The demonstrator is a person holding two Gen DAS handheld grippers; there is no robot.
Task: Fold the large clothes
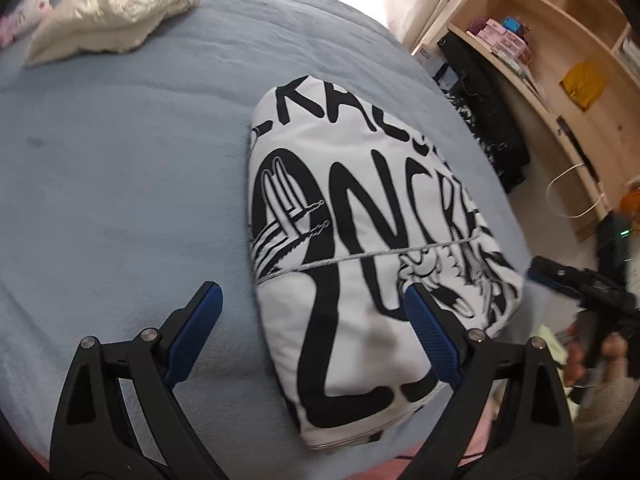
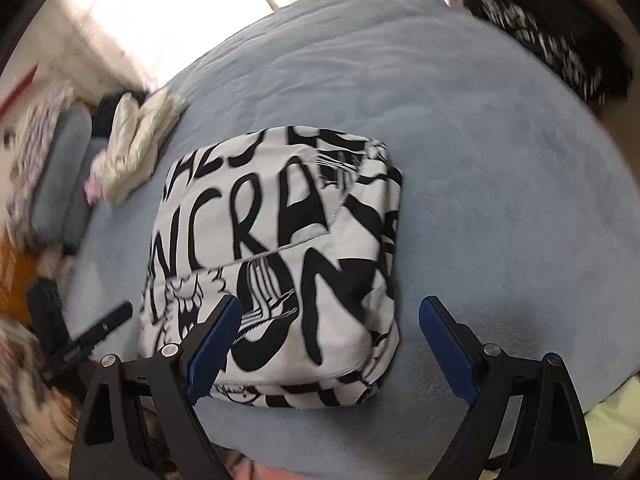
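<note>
The folded white garment with black lettering (image 1: 360, 240) lies as a compact bundle on the light blue bed cover (image 1: 120, 180), reaching under and past the right finger of the left gripper (image 1: 314, 300), whose jaws stand wide apart and hold nothing. The bundle's rounded left edge runs just inside that gap, and its near corner sits close to the cover's front edge. Left of this gripper the cover is bare, up to a cream quilted garment (image 1: 116, 8) far off at the top left. The right gripper (image 2: 330, 316) also stands wide open and empty, above the bundle (image 2: 272, 248): its left finger overlaps the cloth's near edge, its right finger hangs over bare cover (image 2: 500, 160). To its right the cover is open as far as its curved edge. Wooden shelves (image 1: 560, 60) stand beyond the bed's far right edge.
</note>
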